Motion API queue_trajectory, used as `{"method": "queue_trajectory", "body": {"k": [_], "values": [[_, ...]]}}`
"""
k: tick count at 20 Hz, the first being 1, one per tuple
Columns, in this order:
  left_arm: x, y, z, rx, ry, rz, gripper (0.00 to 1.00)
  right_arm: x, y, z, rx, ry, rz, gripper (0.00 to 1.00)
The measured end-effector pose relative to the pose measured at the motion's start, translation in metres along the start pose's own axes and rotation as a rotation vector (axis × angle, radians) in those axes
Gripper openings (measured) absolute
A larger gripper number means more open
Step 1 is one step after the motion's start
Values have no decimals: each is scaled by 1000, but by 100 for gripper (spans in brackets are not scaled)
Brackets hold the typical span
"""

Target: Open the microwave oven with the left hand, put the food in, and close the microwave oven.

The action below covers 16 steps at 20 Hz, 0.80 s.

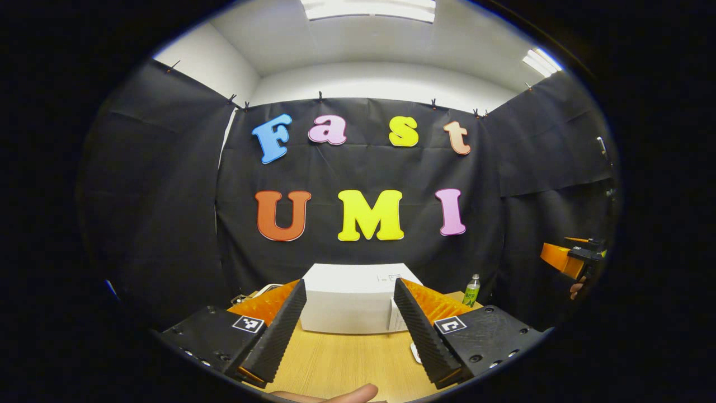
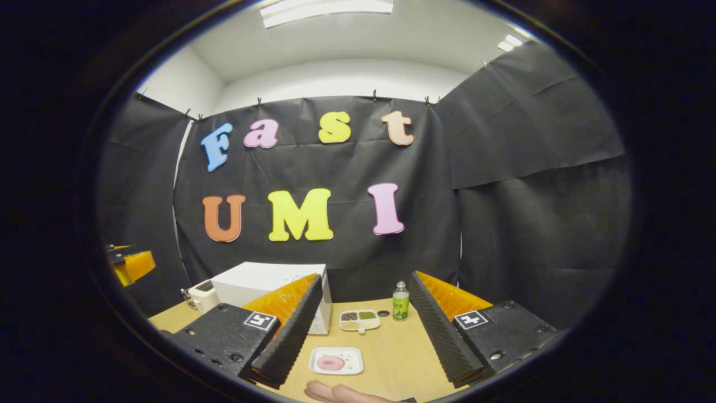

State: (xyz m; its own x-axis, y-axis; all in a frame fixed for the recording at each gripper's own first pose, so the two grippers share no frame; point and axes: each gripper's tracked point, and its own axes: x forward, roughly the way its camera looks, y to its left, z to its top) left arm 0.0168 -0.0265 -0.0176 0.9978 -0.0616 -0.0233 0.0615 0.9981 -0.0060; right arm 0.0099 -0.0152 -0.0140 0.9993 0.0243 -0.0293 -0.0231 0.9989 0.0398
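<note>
a: left gripper (image 1: 349, 330), finger state?
b: released. fingers (image 1: 279, 330) spread wide, nothing between them, held above the near part of the worktop (image 1: 341, 358). fingertip of the holding hand (image 1: 347, 395) visible at the bottom edge of the left gripper view.

a: microwave oven (image 1: 358, 299), position?
b: white box at the far side of the worktop, against the black cloth wall, framed between the left gripper's fingers. door closed. well apart from both grippers.

a: right gripper (image 2: 363, 341), finger state?
b: released as well. fingers (image 2: 442, 336) apart and empty, raised over the near right part of the worktop (image 2: 391, 347). seen from the left gripper view as an orange and black body at the far right, (image 1: 573, 258), held by a hand.

a: food, location?
b: white square plate (image 2: 336, 360) with a pink round item (image 2: 330, 362) on it, lying on the worktop near the right gripper, between its fingers in the right gripper view, not touched. not inside the microwave oven (image 2: 268, 288).

a: other items?
b: divided tray (image 2: 359, 320) with small portions, just right of the microwave oven. green-labelled bottle (image 2: 400, 302) upright, right of the tray. small white appliance (image 2: 202, 295) left of the microwave oven; type cannot be told. left gripper's orange body at the left edge of the right gripper view (image 2: 130, 264).
</note>
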Motion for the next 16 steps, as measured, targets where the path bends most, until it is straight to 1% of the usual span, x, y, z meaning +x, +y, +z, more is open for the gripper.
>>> {"method": "queue_trajectory", "body": {"k": [2, 3, 4, 6, 7, 10, 11, 12, 13, 14, 15, 16], "values": [[12, -7, -14, 6, 19, -2, 94, 2, -4, -3, 3, -1, -4, 92], [20, -16, -22, -1, 29, -21, 94, 3, -6, -5, 4, 1, -6, 100], [30, -24, -30, 4, 31, -38, 82, 5, -7, -7, 5, 0, -5, 92], [52, -19, -39, 86, -4, 11, 83, 8, -12, -9, -1, -3, -12, 92], [61, -22, -50, 107, 8, 15, 91, 9, -14, -12, -6, -2, -14, 92], [90, -59, -97, 66, 108, -58, 89, 12, -20, -21, -5, 7, -11, 92], [101, -65, -105, 60, 114, -68, 86, 14, -23, -23, 1, 10, -10, 92], [112, -68, -112, 61, 112, -70, 83, 15, -26, -25, 5, 11, -9, 100], [123, -71, -122, 60, 116, -64, 83, 17, -29, -26, 6, 10, -12, 92], [133, -79, -136, 52, 126, -75, 83, 18, -33, -27, 7, 8, -14, 100], [144, -84, -150, 36, 147, -71, 70, 19, -36, -29, 5, 9, -16, 100], [156, -92, -166, 18, 171, -83, 64, 20, -38, -32, 3, 11, -15, 92]]}}
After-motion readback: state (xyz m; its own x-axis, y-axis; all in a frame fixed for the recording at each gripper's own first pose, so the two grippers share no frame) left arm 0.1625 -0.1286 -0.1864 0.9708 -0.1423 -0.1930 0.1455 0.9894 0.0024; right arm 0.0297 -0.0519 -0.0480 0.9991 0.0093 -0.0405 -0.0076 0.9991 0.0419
